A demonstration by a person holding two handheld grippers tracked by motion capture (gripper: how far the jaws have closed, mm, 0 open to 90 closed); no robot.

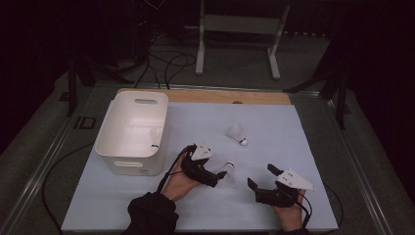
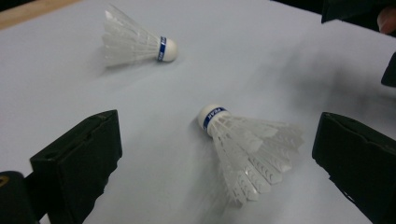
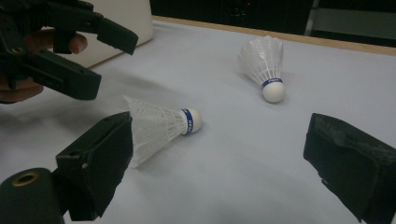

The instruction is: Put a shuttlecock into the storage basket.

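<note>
Two white feather shuttlecocks with blue bands lie on the pale blue table top. The near shuttlecock (image 1: pixel 228 169) lies on its side between the two hands. In the left gripper view the near shuttlecock (image 2: pixel 243 147) sits between the wide-apart jaws of my left gripper (image 2: pixel 217 142), touching neither. In the high view, my left gripper (image 1: pixel 215 171) is open just left of it. My right gripper (image 1: pixel 262 176) is open to its right, and the right gripper view has the near shuttlecock (image 3: pixel 159 126) by the left jaw. The far shuttlecock (image 1: pixel 237 134) lies farther back.
A white plastic bin (image 1: pixel 132 132) with handle slots stands on the left of the table, close to the left hand. A wooden strip (image 1: pixel 230 96) runs along the table's far edge. Cables trail from both grippers toward the near edge.
</note>
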